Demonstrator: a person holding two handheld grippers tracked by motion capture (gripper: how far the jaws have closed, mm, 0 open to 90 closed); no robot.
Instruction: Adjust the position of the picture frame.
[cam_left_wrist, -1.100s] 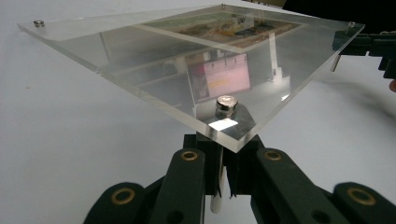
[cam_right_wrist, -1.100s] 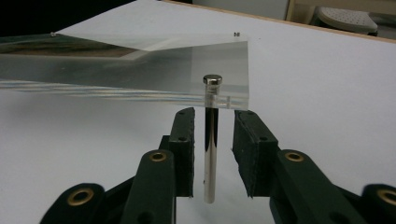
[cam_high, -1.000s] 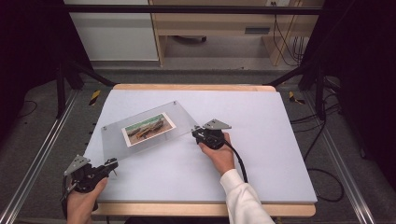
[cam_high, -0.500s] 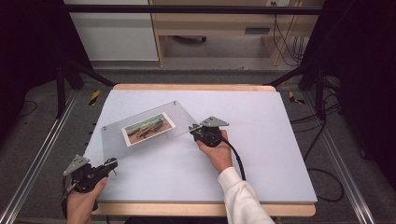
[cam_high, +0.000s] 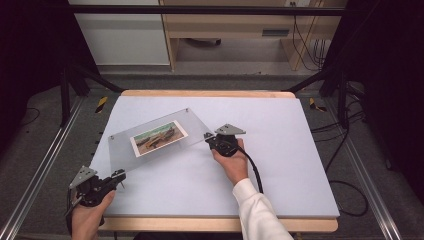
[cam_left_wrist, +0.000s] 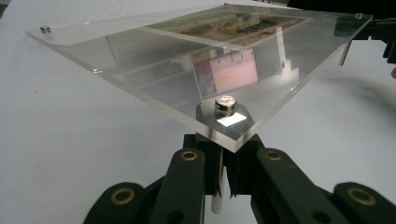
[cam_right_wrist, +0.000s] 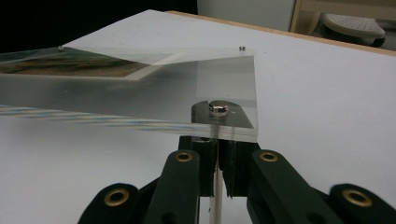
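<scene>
Over the table (cam_high: 280, 165) — both hands level, gripping the frame (cam_high: 160, 137).

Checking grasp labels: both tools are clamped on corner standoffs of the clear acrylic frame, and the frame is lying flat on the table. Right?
Not quite. The left tool and right tool do clamp corner standoffs under the acrylic frame, but the frame isn't lying flat on the table: it is held clear of it, as the left gripper view shows.
</scene>
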